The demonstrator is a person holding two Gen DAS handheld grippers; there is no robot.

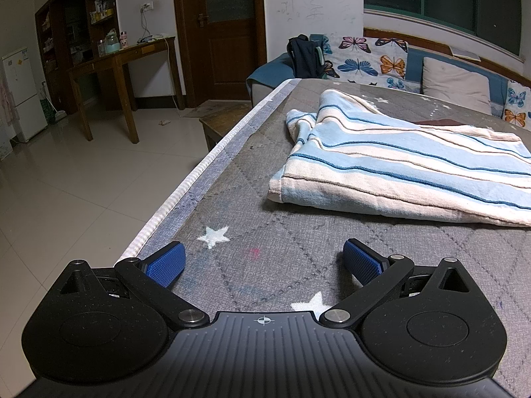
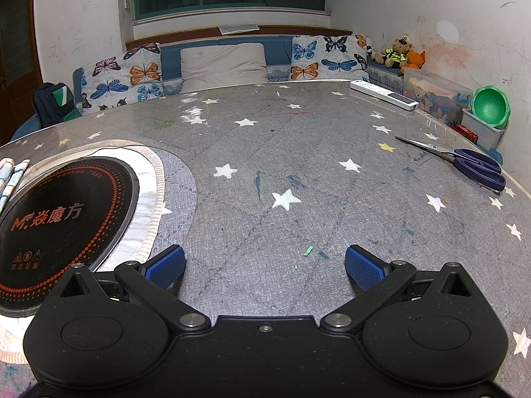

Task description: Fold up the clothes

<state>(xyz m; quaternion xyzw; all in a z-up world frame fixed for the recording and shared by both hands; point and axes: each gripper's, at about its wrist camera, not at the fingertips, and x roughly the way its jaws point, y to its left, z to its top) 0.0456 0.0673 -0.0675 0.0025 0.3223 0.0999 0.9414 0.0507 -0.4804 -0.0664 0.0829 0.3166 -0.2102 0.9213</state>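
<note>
— Blue-and-white stripes: the cloth [image 1: 408, 165] lay on the grey starred desk [image 1: 252, 199], already doubled over, ahead and to the right of the left tongs [image 1: 264, 262]. Why there?

— I judged it was left near the desk's edge for an easy reach. Those tongs were spread wide, holding nothing.

— And the right tongs [image 2: 265, 263]?

— Spread too, empty, over bare desk. Their view caught only a striped corner at far left, but showed what the left missed: a black cooktop [image 2: 56, 219], scissors [image 2: 464, 162], a white power strip [image 2: 385, 94].
</note>
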